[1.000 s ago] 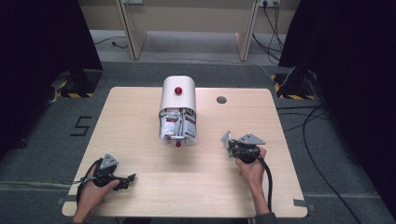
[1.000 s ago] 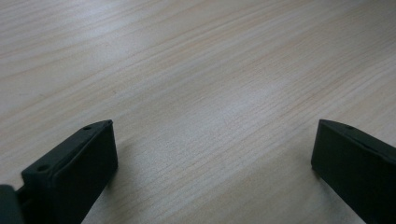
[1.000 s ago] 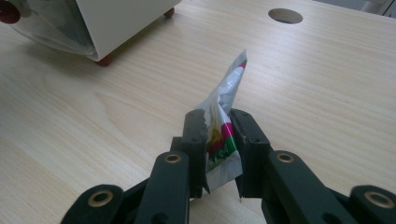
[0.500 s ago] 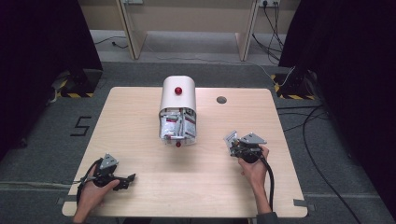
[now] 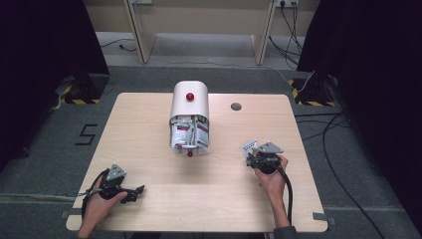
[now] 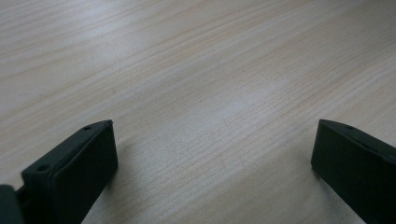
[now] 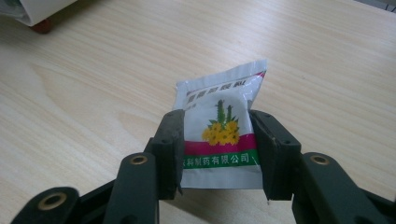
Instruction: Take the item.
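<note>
- Between the right gripper's (image 7: 215, 154) fingers (image 7: 169, 140), the sachet (image 7: 219, 135) is lying flat on the table (image 7: 93, 93); jaws have just been opening, pads are looking clear of its edges or barely brushing them.
- Judging it as a release in progress: sachet is already out of the white dispenser (image 5: 189, 117) and set down; backing the fingers off is what's left.
- More packets are sitting in the dispenser mouth, well beyond the fingertips.
- Sachet: white foil, yellow flowers, magenta and green bands, crimped top edge.
- Left gripper (image 6: 215, 154) is idling, fingers wide, bare wood between them.
</note>
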